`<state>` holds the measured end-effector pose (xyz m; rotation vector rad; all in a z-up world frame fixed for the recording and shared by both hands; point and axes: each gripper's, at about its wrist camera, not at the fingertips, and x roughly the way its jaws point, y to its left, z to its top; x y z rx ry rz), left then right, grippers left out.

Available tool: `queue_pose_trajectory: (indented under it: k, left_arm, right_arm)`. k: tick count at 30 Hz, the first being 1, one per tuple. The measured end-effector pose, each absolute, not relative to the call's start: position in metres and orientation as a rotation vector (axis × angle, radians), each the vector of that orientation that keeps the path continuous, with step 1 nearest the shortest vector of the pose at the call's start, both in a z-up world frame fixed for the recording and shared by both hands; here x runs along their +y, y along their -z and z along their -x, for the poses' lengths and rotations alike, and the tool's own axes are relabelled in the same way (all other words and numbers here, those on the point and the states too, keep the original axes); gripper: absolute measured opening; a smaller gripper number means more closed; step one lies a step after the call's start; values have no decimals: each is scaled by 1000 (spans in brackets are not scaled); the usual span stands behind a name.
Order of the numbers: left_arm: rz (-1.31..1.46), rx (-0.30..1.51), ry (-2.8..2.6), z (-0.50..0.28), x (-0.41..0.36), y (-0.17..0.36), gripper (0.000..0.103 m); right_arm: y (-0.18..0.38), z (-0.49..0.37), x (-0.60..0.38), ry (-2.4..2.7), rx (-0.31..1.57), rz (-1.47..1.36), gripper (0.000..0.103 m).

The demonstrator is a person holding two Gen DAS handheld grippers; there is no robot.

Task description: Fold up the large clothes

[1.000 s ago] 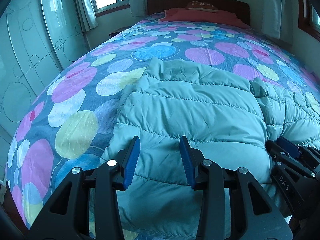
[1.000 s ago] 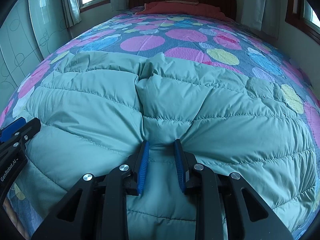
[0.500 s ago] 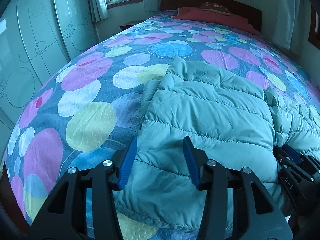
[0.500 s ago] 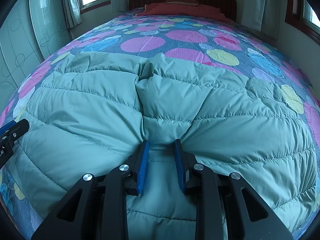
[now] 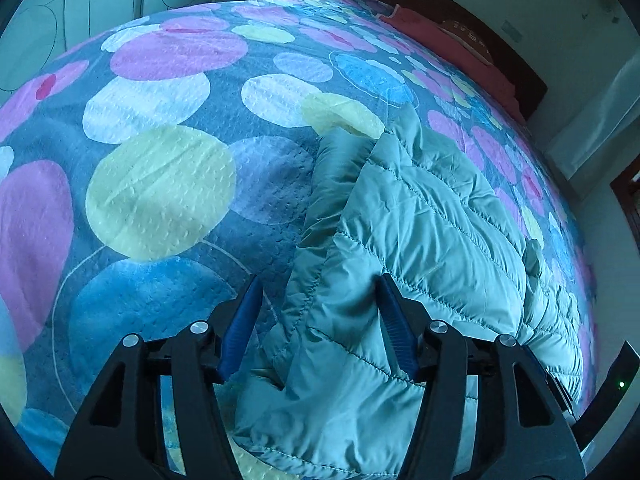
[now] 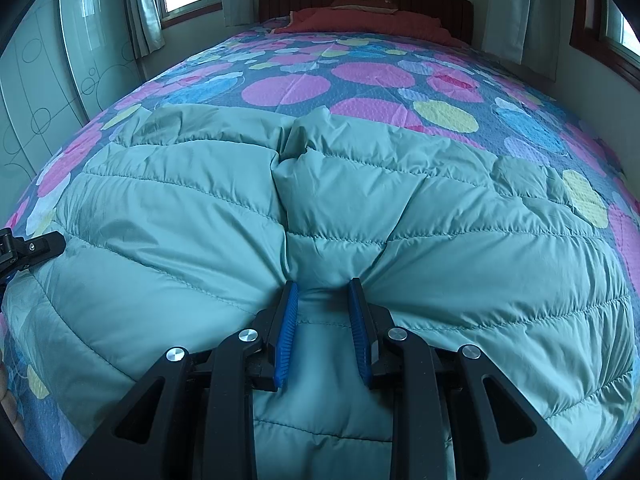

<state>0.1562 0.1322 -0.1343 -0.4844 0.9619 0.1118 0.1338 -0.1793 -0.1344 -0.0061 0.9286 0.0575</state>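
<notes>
A pale green quilted down jacket lies spread on the bed, its near hem toward me. My right gripper is shut on a bunched fold of that hem, and creases fan out from the blue pads. In the left wrist view the jacket fills the right half. My left gripper straddles the jacket's folded left side edge with its jaws opening wide. The left pad is over the bedspread, the right pad rests on the jacket's top, and the edge lies loose between them. In the right wrist view the left gripper shows at the far left edge.
The bedspread has large pink, blue and yellow circles and lies bare to the left of the jacket. A red pillow and a dark headboard stand at the far end. Glass wardrobe doors line the left side. Curtained windows flank the bed.
My left gripper has rolled and slid left, from over the jacket's panel to its left side edge, with its jaws spreading wider. The right gripper and its grip are unchanged.
</notes>
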Motion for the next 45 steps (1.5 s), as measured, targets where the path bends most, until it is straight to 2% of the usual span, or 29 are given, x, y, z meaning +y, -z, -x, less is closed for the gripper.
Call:
queue_pose_trajectory:
  k: [20,28,31,33,38,41,45]
  left_arm:
    - [766,986,19,-172,158,158,66]
    - [757,990,34,-184,149,155,66]
    - [773,1002,76,-187,141,158,52]
    - [765,996,67,-187,138,159,46]
    - [745,956,52,-182,134,152,20]
    - [663,924,31,-178,124,137,11]
    - [551,868,4,-171,106,111,9]
  right_arm:
    - [135,-134,-180,-61,925,1,27]
    - [135,-132,-179,-60,924,3,27]
    - [135,-132,-179,-60,923,4,27]
    - [135,-133,-179,-60,923,4,27]
    - [134,-133,-178,-60,921,6,27]
    - [133,-133,-178,-59,921,6,27]
    - [130,-135,-178,-54,918,17,27]
